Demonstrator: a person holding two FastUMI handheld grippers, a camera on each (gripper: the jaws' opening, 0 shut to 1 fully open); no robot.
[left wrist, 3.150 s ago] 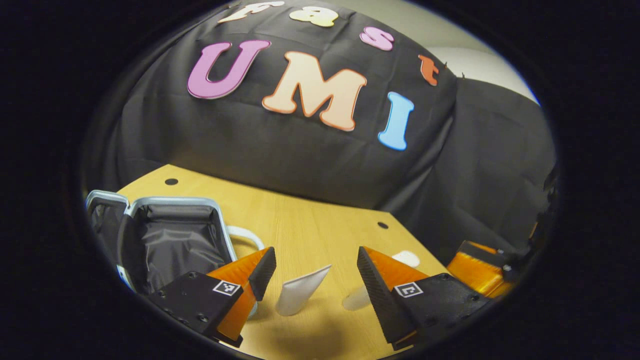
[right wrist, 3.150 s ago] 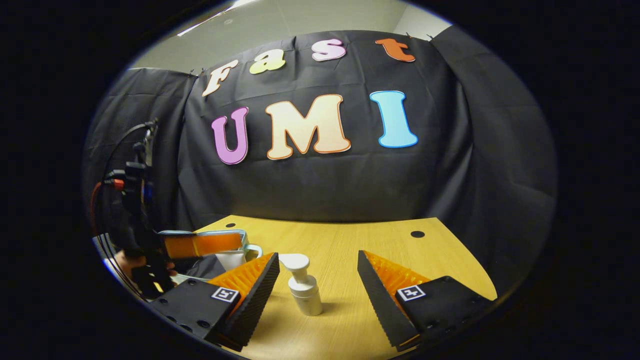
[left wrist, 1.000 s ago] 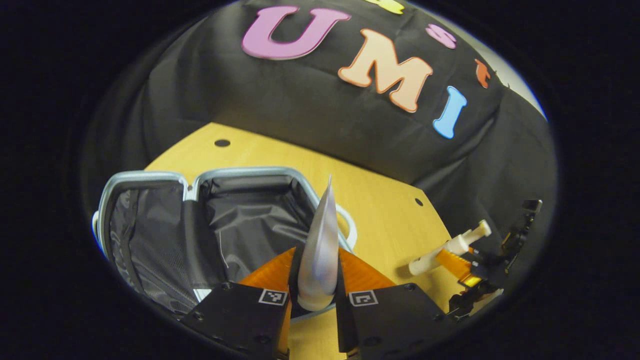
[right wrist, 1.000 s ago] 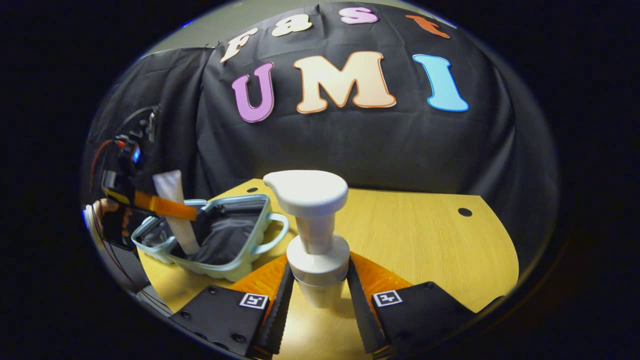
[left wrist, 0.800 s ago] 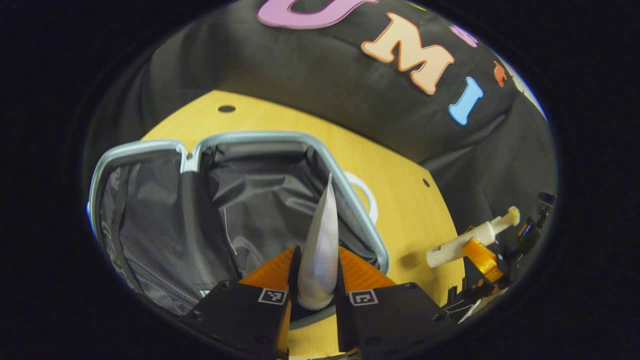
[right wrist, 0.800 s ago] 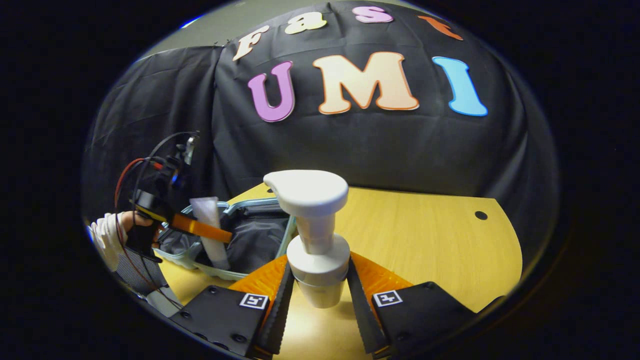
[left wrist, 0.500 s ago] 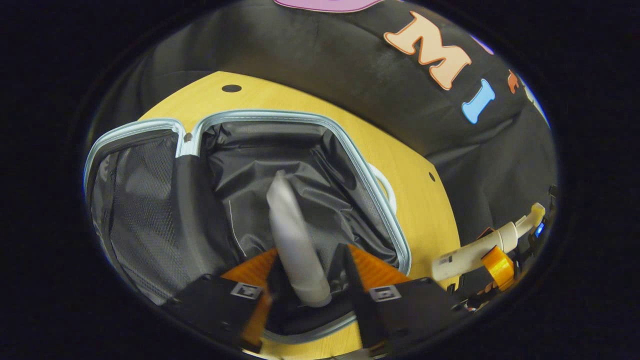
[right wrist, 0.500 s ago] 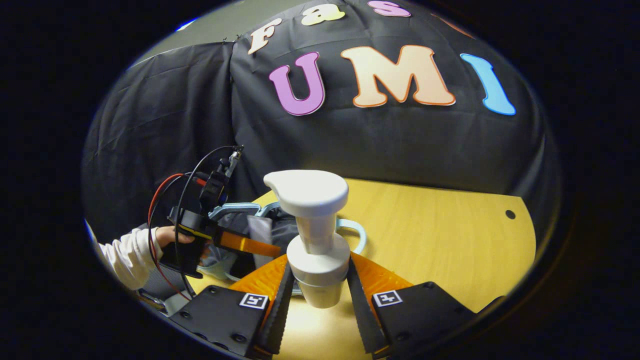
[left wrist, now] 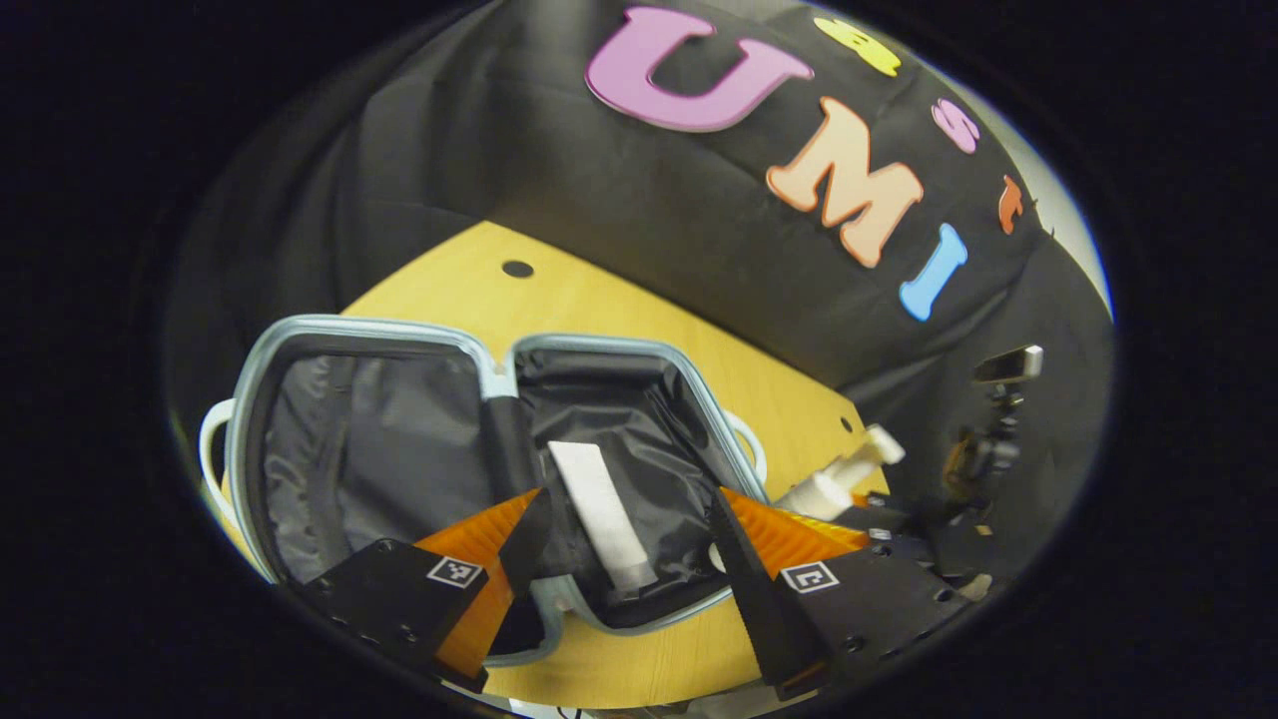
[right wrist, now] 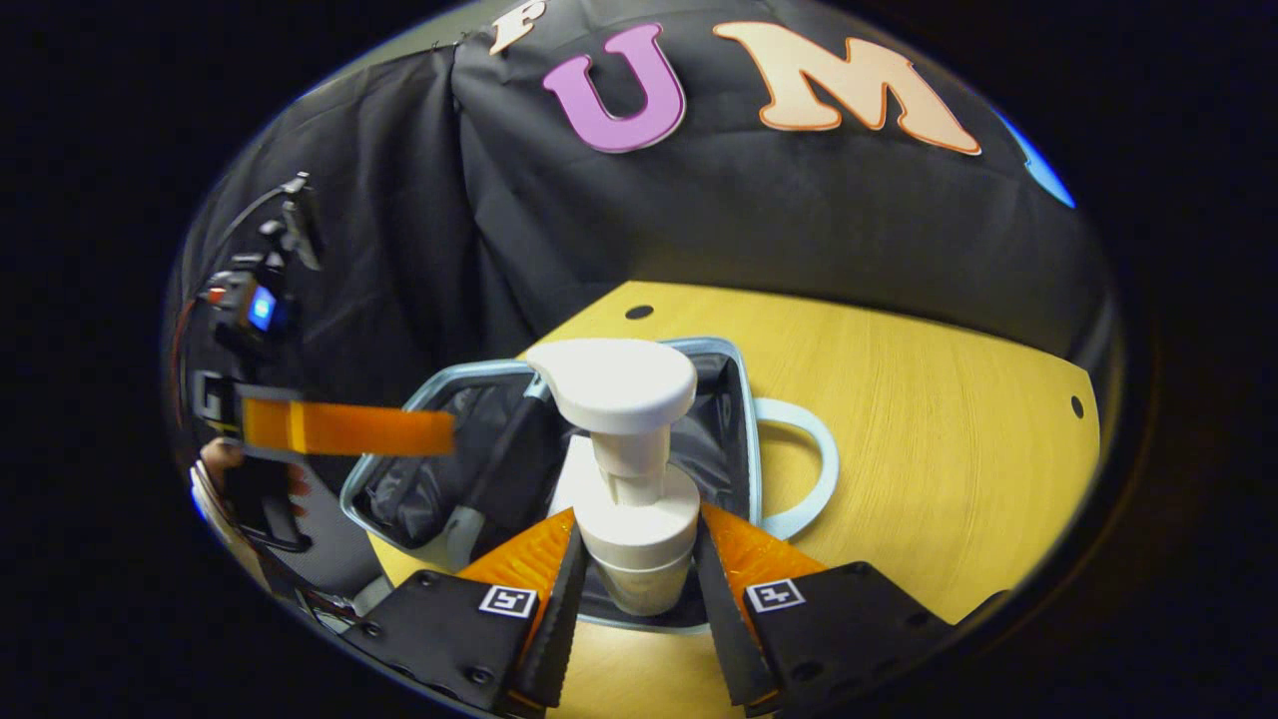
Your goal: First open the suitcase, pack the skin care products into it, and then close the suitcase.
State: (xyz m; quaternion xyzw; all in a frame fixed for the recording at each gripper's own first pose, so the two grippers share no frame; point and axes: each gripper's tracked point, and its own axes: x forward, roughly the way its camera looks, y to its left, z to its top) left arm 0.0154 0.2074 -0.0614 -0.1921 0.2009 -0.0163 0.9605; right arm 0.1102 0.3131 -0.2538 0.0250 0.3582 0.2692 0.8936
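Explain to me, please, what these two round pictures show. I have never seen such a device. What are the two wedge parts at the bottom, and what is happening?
Each picture comes from a small camera that rides on a hand-held gripper, a tool with two fingers that a person squeezes. The wedges at the bottom are that gripper's own fingers.

In the left gripper view, the left gripper is open above an open suitcase lying on a wooden table. A white tube lies inside the suitcase, free of the fingers.

In the right gripper view, the right gripper is shut on a white pump bottle, held upright over the suitcase. At the left of that view you see the other gripper and a bit of the hand holding it.

The person is packing skin care products.
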